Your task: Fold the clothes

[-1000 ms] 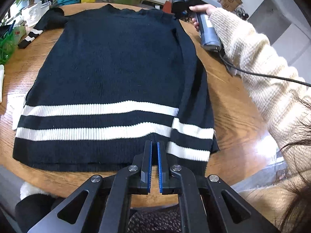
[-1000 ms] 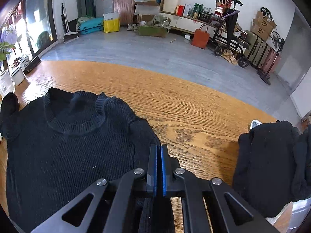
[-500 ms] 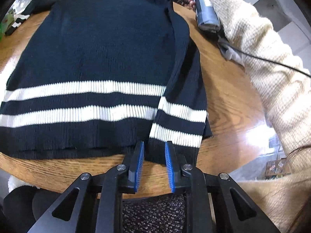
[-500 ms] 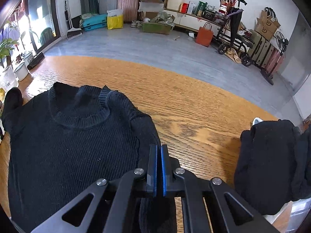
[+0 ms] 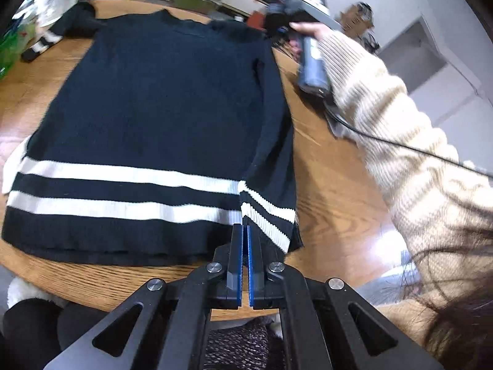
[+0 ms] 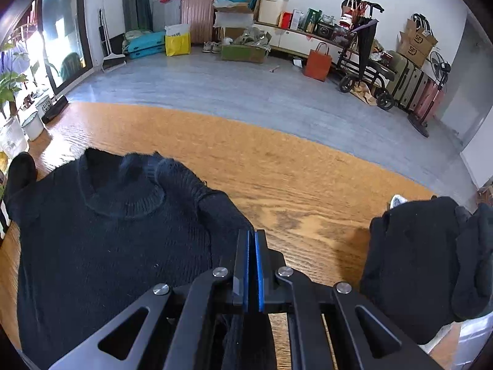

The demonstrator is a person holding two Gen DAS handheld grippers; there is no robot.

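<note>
SWEATER: the navy knit sweater with two white stripes (image 5: 154, 117) is lying flat on the round wooden surface (image 5: 332, 185), one sleeve (image 5: 274, 160) folded in along its side | LEFT CLAW (image 5: 245, 240): clenching on the sleeve cuff at the hem | RIGHT CLAW (image 6: 252, 246): pinching the shoulder | LEFT TO DO: other sleeve (image 5: 58, 30) is lying spread out, body is lying unfolded

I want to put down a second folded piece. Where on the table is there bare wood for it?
The widest bare wood lies on the table between the sweater and the dark garment pile. A narrower strip runs beside the folded sleeve. The sweater fills the middle, and its other side looks crowded.
</note>
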